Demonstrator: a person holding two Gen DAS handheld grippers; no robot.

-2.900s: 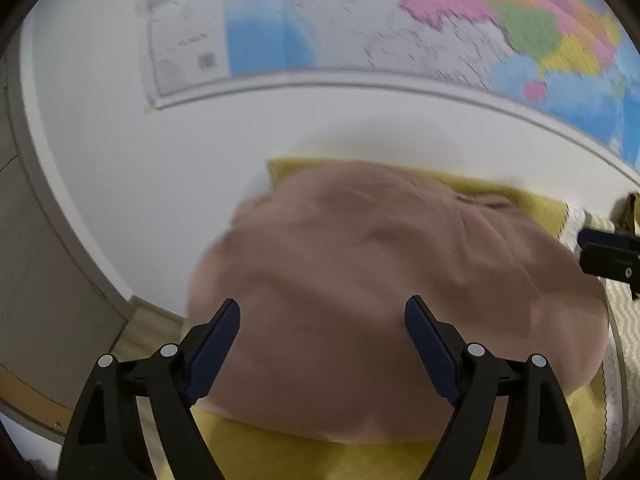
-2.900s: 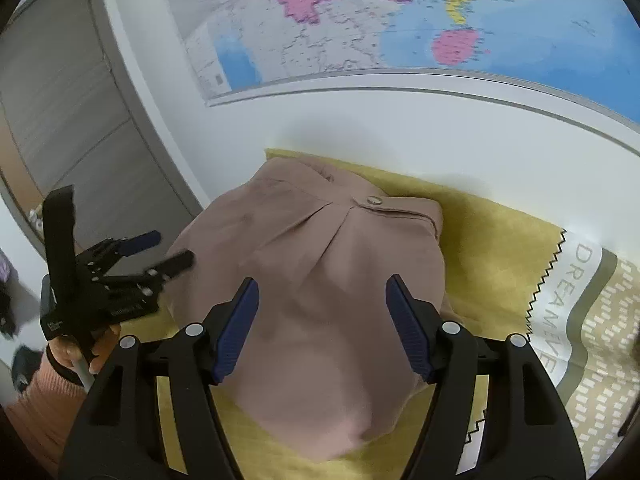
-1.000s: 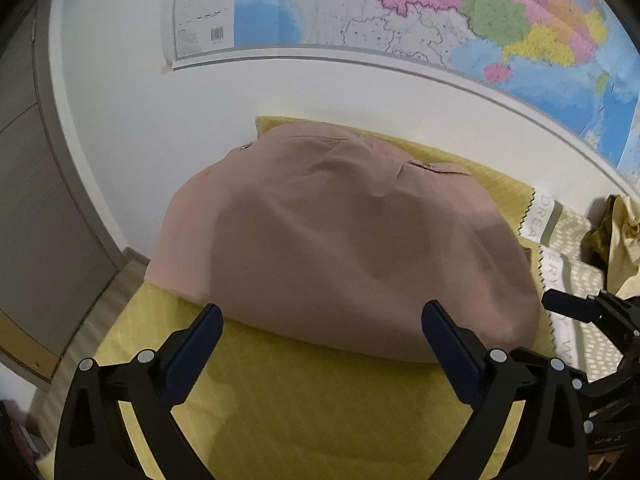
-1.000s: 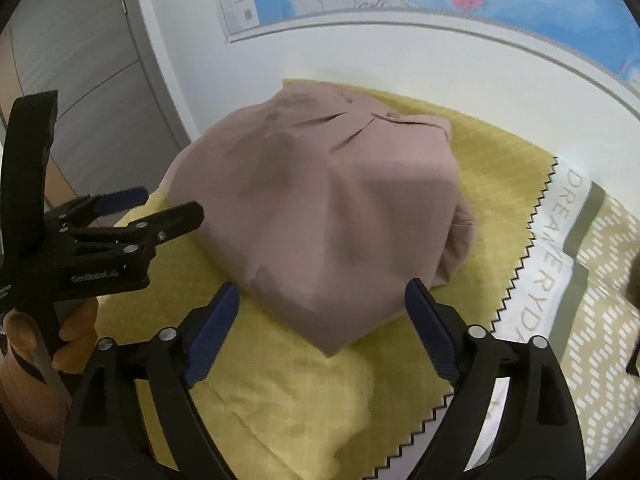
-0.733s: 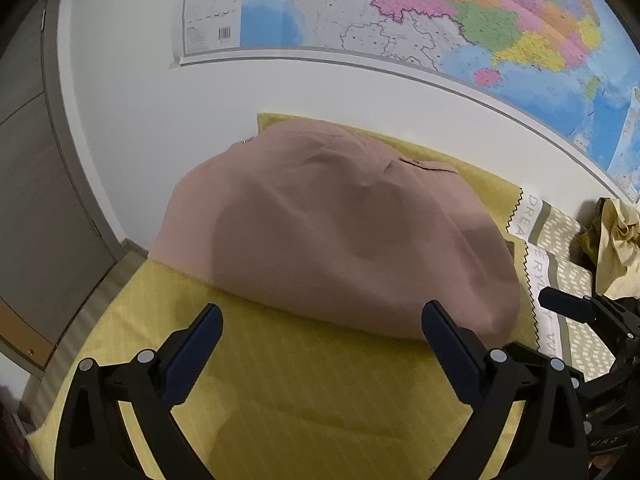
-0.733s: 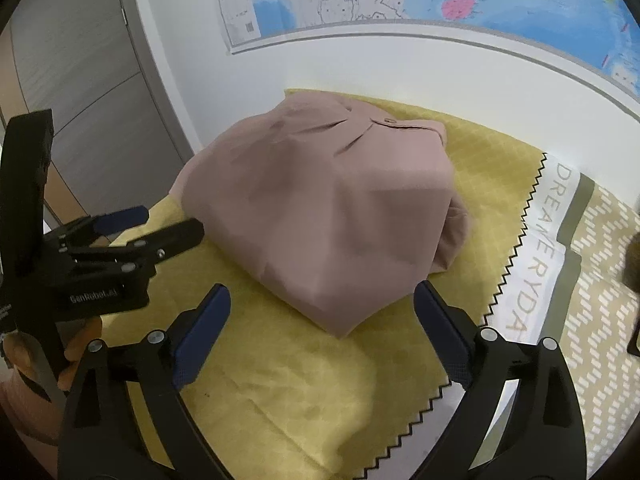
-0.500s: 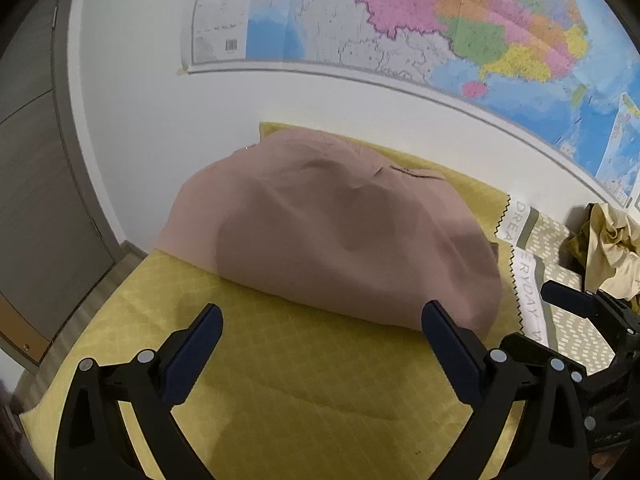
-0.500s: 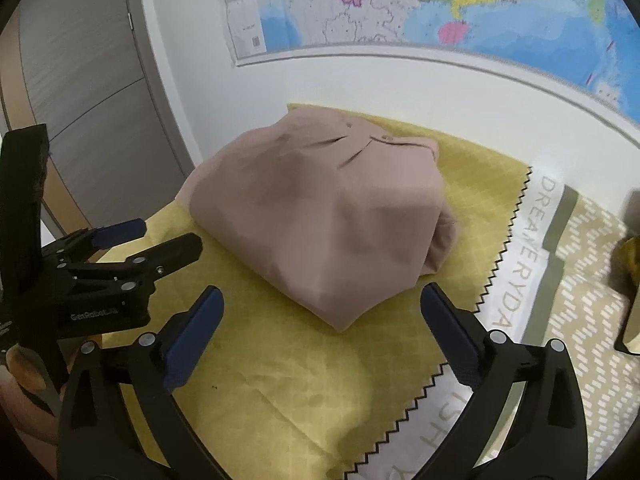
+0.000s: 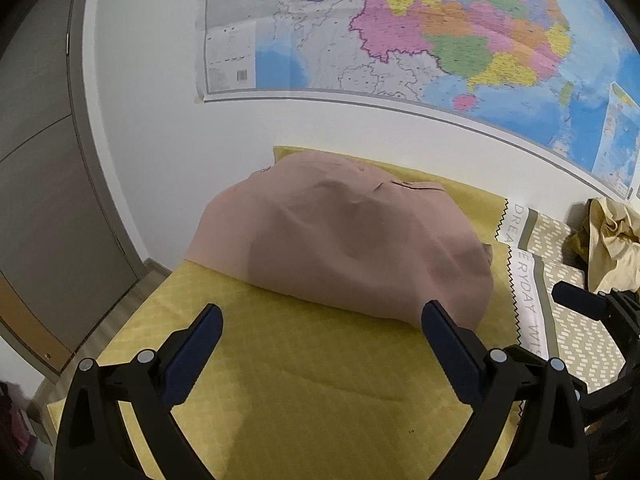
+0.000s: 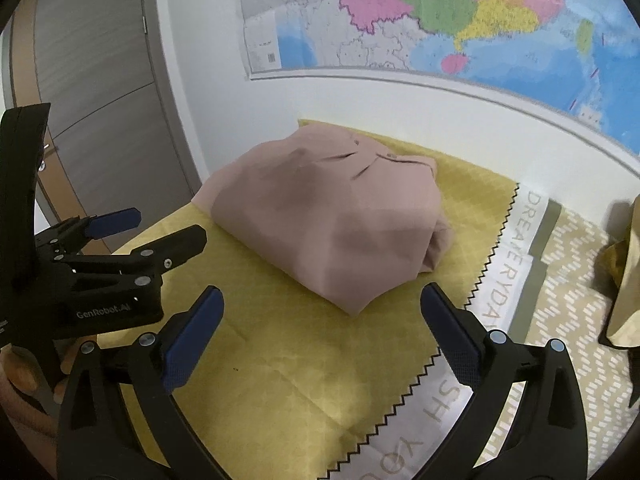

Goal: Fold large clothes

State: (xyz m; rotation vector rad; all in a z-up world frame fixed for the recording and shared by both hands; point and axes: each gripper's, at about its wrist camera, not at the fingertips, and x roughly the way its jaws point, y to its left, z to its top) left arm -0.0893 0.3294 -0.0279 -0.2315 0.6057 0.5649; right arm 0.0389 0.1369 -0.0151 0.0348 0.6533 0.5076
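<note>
Garment position relative to both tools: the folded pink garment [image 9: 344, 240] lies as a compact bundle on the yellow quilted cover [image 9: 304, 380], at the end of the cover nearest the white wall [image 9: 160, 152] that carries the map [image 9: 440, 32]. It sits ahead of and beyond both pairs of jaws, with a strip of bare yellow cover between it and each tool; neither touches it.

Left gripper [image 9: 320, 332]: jaws spread wide with nothing between them. In its own view the bundle lies straight ahead and a little right of centre, its near hem running roughly across the line of the jaws.

Right gripper [image 10: 320, 320]: jaws likewise at full spread and empty. From this side a near corner of the bundle points toward the gap between the jaws, so the right gripper appears slightly the nearer of the two, though the difference is small. The left gripper also shows at the left edge of this view, held beside the cover.

Orientation of the bundle: the collar and button placket face the wall, the folded hem faces the tools. The long axis appears to run left to right, parallel to the wall, though the fisheye bulge makes this uncertain.

Other items: a crumpled beige cloth [image 9: 612, 240] lies well apart on the right, on the patterned bedding [image 9: 580, 344]. Judged from its tidy shape, the pink piece looks finished, and the beige one is probably next.
</note>
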